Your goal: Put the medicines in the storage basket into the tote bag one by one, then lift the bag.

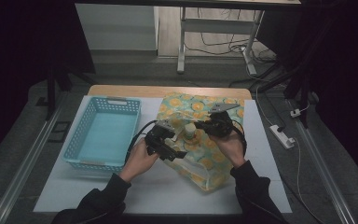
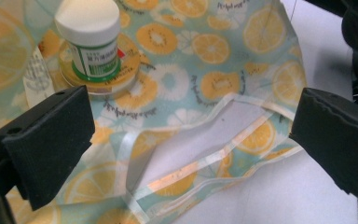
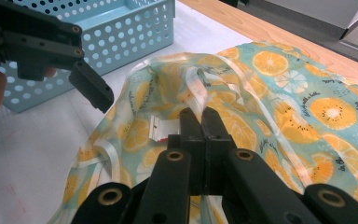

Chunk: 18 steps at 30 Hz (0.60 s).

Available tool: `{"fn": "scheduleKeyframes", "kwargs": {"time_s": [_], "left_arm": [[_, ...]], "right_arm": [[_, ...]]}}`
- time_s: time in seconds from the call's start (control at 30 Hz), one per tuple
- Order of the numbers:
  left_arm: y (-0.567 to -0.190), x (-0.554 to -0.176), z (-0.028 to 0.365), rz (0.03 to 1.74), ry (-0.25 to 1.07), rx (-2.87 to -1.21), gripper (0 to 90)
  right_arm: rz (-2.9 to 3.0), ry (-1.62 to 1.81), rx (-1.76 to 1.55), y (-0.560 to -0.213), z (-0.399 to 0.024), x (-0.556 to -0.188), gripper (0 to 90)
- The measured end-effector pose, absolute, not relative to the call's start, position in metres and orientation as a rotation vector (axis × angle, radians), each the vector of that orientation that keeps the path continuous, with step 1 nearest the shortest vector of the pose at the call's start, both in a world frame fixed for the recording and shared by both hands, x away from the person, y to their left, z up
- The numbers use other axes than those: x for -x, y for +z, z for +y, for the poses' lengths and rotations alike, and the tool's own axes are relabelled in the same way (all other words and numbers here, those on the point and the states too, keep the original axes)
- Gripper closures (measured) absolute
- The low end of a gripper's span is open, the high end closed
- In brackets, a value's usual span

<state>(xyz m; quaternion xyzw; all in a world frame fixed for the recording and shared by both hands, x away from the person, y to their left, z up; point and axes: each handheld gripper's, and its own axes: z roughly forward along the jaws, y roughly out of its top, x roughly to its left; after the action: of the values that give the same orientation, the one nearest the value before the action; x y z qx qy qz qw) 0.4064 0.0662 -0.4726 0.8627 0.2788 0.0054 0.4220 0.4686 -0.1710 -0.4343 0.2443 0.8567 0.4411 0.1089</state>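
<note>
At the bottom of the high view our two sleeved forearms come in, and the hands meet at the centre of the frame over a bag [image 1: 205, 161] printed with orange slices. Our left gripper [image 1: 173, 154] sits just left of centre with its tongs spread wide apart and nothing between the pads; in the left gripper view the two black pads stand at the lower left and right edges of the frame, and the bag's pale handle strap [image 2: 200, 165] lies on the white table [image 2: 307, 196] between them, untouched. In the upper left of that view a small white-capped jar [image 2: 91, 39] with a green label stands inside the bag's clear front. Our right gripper [image 1: 204, 125], just right of centre in the high view, has its tongs pressed together on a fold of the bag's upper edge, which rises from the closed tips in the right gripper view. Farther off, left of the bag, a light blue perforated basket [image 1: 81, 140] rests on the table.
</note>
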Motion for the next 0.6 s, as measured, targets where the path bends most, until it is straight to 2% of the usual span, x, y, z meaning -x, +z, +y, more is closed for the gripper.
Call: {"fn": "scheduleKeyframes", "kwargs": {"time_s": [0.6], "left_arm": [[-0.491,-0.417,0.054,0.701,0.072,-2.263,0.2]], "right_arm": [[2.524,1.294,-0.714,-0.434,-0.169,-0.468,90.0]]}}
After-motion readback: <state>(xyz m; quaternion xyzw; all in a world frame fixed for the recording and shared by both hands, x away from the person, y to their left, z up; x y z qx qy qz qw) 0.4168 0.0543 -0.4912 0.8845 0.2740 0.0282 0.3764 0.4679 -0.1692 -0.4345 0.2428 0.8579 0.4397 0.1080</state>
